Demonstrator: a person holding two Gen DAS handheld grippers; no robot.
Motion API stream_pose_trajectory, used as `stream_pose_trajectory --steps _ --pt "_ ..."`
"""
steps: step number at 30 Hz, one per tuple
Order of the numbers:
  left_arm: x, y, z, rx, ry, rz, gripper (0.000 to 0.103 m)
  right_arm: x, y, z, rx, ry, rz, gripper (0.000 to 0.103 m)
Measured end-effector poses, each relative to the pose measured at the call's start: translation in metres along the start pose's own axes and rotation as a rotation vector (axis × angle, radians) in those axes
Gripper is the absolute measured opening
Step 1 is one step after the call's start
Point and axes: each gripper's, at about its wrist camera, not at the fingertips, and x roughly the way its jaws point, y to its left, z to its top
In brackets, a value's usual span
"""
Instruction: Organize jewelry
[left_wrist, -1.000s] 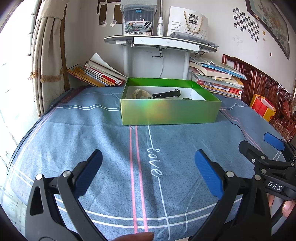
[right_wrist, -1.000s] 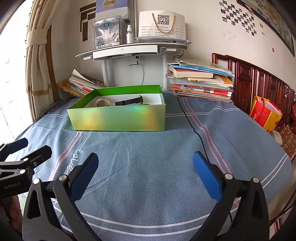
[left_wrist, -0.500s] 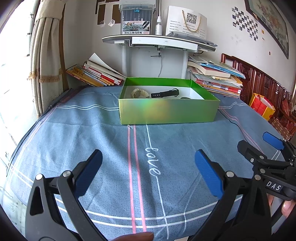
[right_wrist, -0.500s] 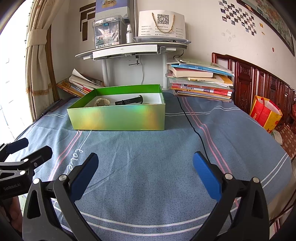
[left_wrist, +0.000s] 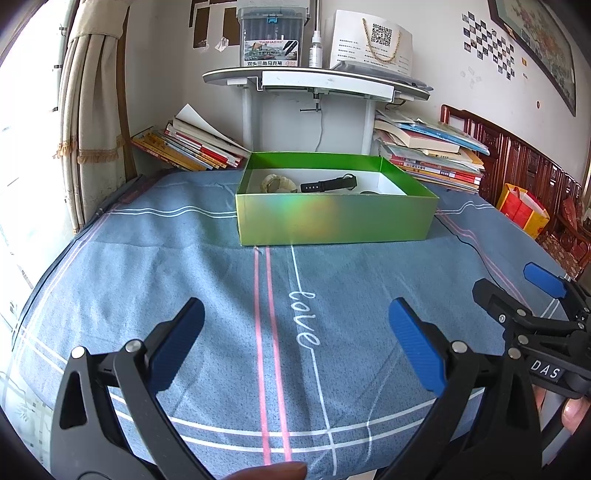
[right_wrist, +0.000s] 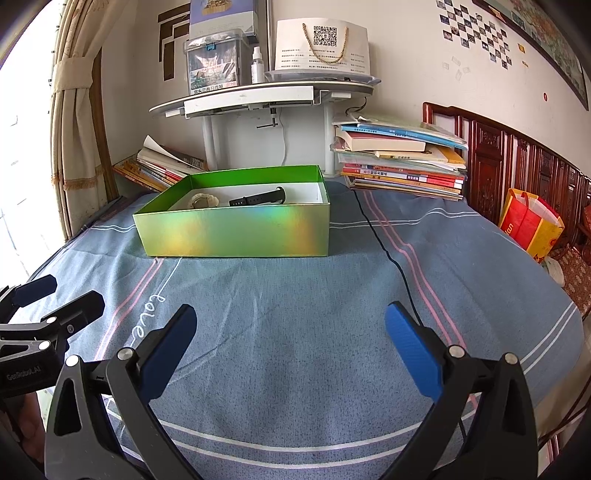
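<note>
**A:** so where's the jewelry? All I see is the green box (left_wrist: 336, 218) sitting on the blue bedspread (left_wrist: 207, 280), well ahead of both claws.

**B:** it's inside. Black watch band (left_wrist: 328, 183) lying across the middle, pale beaded bracelet (left_wrist: 277, 182) just left of it. The box's front wall cuts off the bottom of both, so can't say how they rest on the floor of it. There's also a dark bit near the right end, by the band's head, too hidden to identify.

**A:** claws?

**B:** left gripper (left_wrist: 295, 332) spread wide, nothing between the blue pads. Right gripper (right_wrist: 290, 332) same, wide and empty. Each one pokes into the other's view at the edge, only partly in frame.

**A:** hands?

**B:** just a fingertip (left_wrist: 273, 472) at the bottom edge of the left view, mostly cropped.
</note>
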Motion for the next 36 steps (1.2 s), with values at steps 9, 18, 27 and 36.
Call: stream_pose_trajectory --steps 9,18,27,36 --pt "0.0001 -0.0003 -0.0014 0.002 0.0 0.0 0.099 0.0001 0.0012 -0.0008 -0.001 0.003 0.001 0.1" --pt "0.0005 -0.0019 -0.0023 0.005 -0.001 -0.004 0.099 -0.0003 0.0009 -0.0009 0.001 0.004 0.0 0.1" --pt "0.0005 -0.003 -0.0034 0.01 -0.004 0.0 0.099 -0.0004 0.0006 -0.0007 -0.001 0.006 0.001 0.1" --pt "-0.0001 -0.0031 -0.0048 0.009 -0.009 0.002 0.099 -0.0004 0.0008 -0.0007 -0.001 0.006 0.0 0.1"
